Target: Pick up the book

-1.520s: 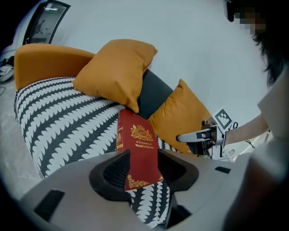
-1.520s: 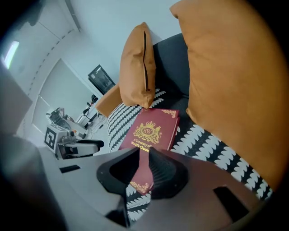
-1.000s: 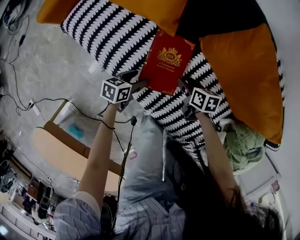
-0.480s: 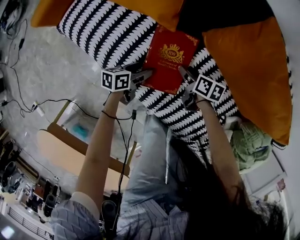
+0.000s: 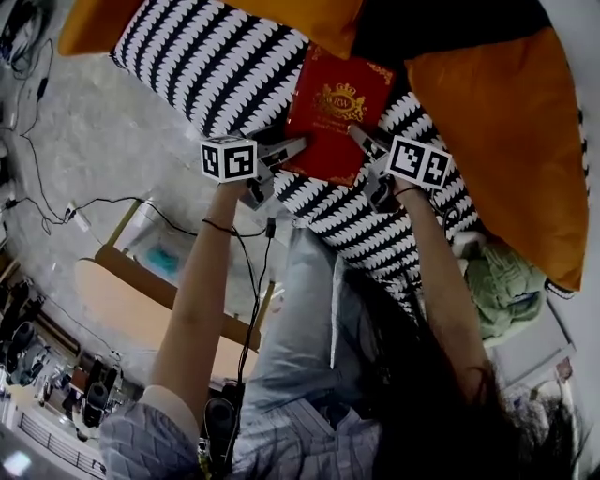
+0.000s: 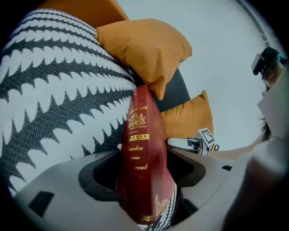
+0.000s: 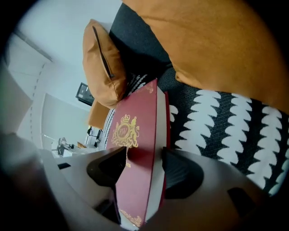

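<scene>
the book (image 5: 334, 112) lies on the striped cushion (image 5: 202, 56). the left gripper (image 5: 289, 150) and right gripper (image 5: 362, 137) each straddle one edge, jaws opening, not clamped.

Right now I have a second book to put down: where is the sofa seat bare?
The patterned seat is bare left of the red book, between the upper orange cushion and the seat's front edge. Right of the book is cramped, against the large orange cushion.

zigzag sofa (image 5: 206, 66), orange cushions (image 5: 506, 122), grey floor (image 5: 84, 141), trailing cables (image 5: 103, 200)
</scene>
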